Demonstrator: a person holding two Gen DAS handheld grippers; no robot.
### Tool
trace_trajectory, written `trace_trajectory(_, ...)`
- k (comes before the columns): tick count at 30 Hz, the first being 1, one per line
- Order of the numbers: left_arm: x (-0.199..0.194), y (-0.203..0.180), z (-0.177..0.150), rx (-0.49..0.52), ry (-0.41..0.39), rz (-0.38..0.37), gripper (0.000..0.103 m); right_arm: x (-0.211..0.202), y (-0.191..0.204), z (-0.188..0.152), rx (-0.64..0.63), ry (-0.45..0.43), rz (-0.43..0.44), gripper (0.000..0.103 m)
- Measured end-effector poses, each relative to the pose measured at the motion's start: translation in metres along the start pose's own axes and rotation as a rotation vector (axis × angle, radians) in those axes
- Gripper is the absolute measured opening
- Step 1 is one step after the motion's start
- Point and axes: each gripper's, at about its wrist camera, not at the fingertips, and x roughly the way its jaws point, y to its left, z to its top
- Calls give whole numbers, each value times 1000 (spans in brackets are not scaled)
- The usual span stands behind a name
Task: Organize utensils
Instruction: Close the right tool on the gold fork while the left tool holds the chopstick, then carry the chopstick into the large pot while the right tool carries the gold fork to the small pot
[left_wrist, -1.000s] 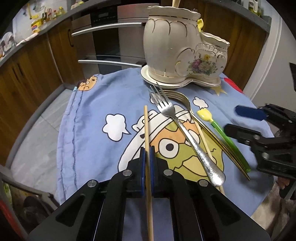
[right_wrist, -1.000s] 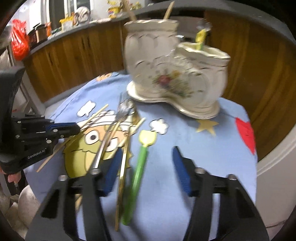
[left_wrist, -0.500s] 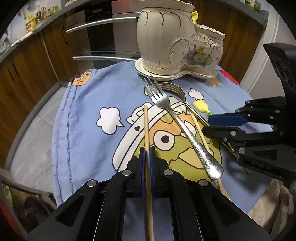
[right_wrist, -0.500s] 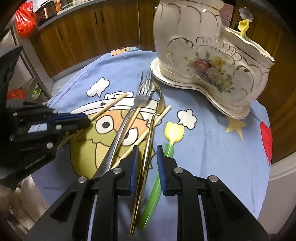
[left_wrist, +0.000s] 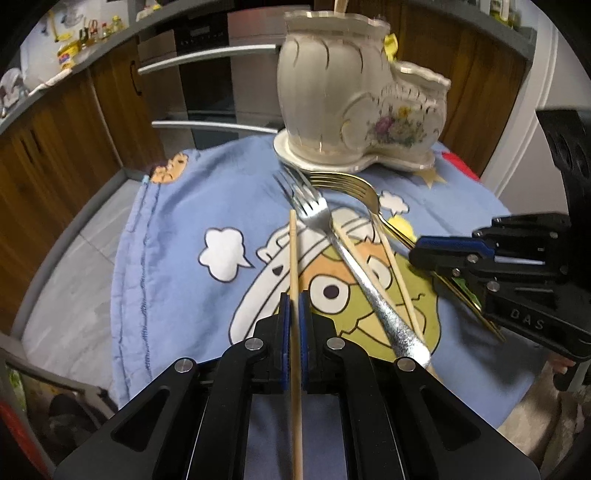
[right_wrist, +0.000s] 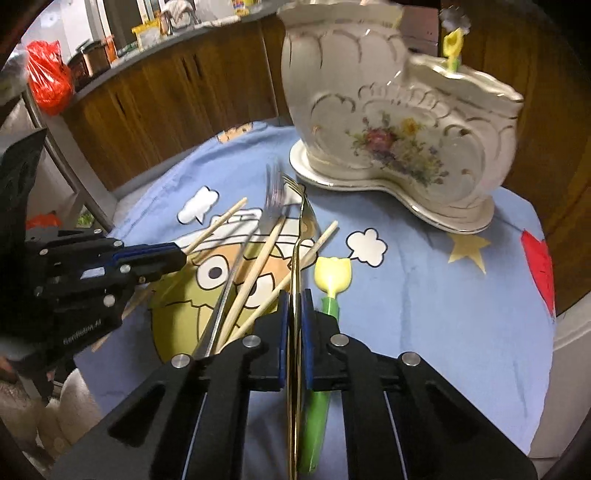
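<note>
The left claw (left_wrist: 294, 299) is pressed together on a wooden chopstick (left_wrist: 293, 251), which runs straight out between its blue pads over the blue cartoon-print cloth (left_wrist: 177, 266) covering the surface. The right claw (right_wrist: 295, 299) has come together on the thin handle of the gold fork (right_wrist: 300, 221), pinching it edge-on; the fork's tines point toward the base of the ceramic utensil holder (right_wrist: 388, 122). Just beside the right claw, on its right, lies a green-handled utensil with a yellow tulip-shaped head (right_wrist: 332, 273), its handle partly hidden under the claw's body. To the left of the gold fork, a silver fork (left_wrist: 347, 254) lies diagonally across the cartoon face, crossing two more loose chopsticks (right_wrist: 258, 266). The boot-shaped cream holder with its floral print stands on a matching plate at the far side of the cloth; a yellow utensil tip (right_wrist: 452, 48) sticks out of its lower compartment and a wooden stick end shows in the taller one. Wooden cabinets (right_wrist: 166, 110) curve behind the surface.
</note>
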Motion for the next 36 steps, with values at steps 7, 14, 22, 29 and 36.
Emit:
trace_trajectory(7,-24,7,8,-36,-103,-12,5,-37,-10,-10,14,-130,21,7)
trace_trajectory(14,-51,11,16,-71,-248,-48,5,-76,-18,-15,19,-309,34,7)
trace_trajectory(22,-78,24,41,-112,-406,-64,5,-108,-27,7,42,-512,26,7)
trace_trajectory(29,-89,37,68,-167,-563,-98,5,-132,-48,34,104,-665,-34,7)
trace_trajectory(36,-84,49,134,-233,-705,-200,5,-124,-75,82,164,-728,-30,7)
